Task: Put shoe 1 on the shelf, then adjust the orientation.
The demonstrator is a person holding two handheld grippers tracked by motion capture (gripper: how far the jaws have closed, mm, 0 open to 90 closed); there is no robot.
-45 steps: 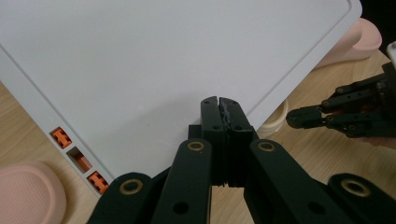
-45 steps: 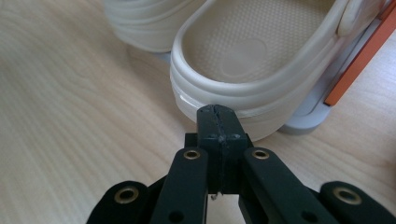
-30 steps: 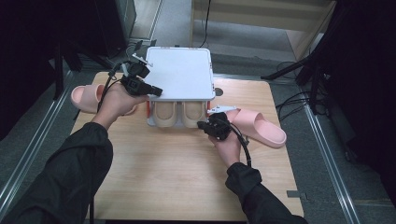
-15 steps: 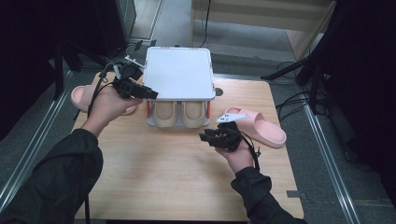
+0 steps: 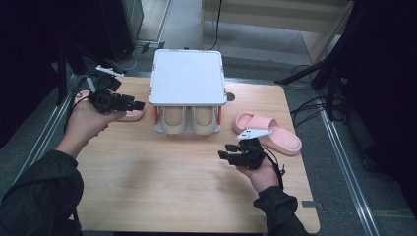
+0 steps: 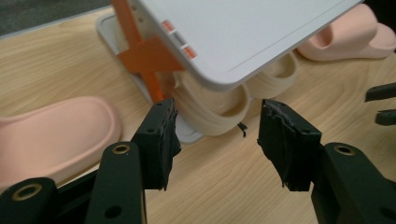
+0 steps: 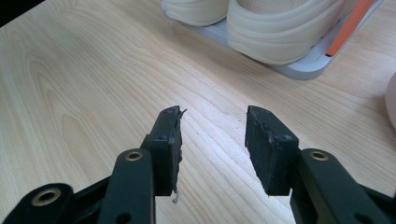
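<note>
Grippers both empty, jaws just been opening: left gripper beside rack, right gripper over worktop. Beige slippers on rack's bottom shelf; pink slippers flank it.

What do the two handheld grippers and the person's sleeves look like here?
Both the left gripper and the right gripper are black, with blocky ridged jaw pads and brass-coloured rivets at the joints. A pale three-cornered plate tops each; black cables trail off. The sleeves are dark.
</note>
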